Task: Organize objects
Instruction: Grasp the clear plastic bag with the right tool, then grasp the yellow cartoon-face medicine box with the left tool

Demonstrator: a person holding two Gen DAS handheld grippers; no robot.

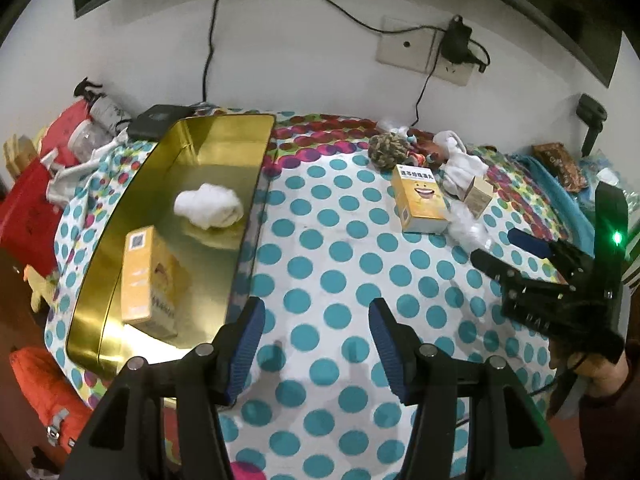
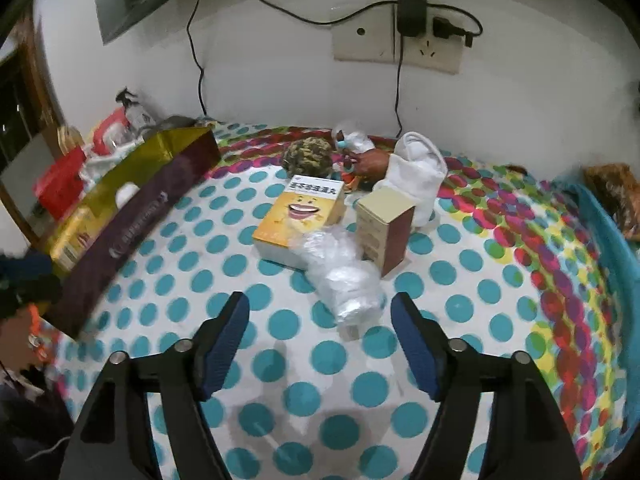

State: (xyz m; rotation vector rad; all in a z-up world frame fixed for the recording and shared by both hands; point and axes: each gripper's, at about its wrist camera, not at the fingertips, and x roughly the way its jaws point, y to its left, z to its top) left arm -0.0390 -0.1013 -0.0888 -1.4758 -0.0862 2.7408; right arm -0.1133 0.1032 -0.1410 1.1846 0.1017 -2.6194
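Both claws are held wide and empty: the left gripper (image 1: 316,344) over bare cloth beside the gold tin (image 1: 120,280), the right gripper (image 2: 320,344) just short of the plastic-wrapped bottle (image 2: 344,276). The bottle is judged the next thing to be taken; it lies on its side, long axis running from the claw away toward the yellow box (image 2: 298,216) it touches. Farther off, a brown box (image 2: 384,232), a white cloth (image 2: 420,176) and a rope ball (image 2: 308,156) are left unsorted. Already laid in the tin are an orange box (image 1: 150,280) and a white wad (image 1: 208,208), so roughly a third is judged done.
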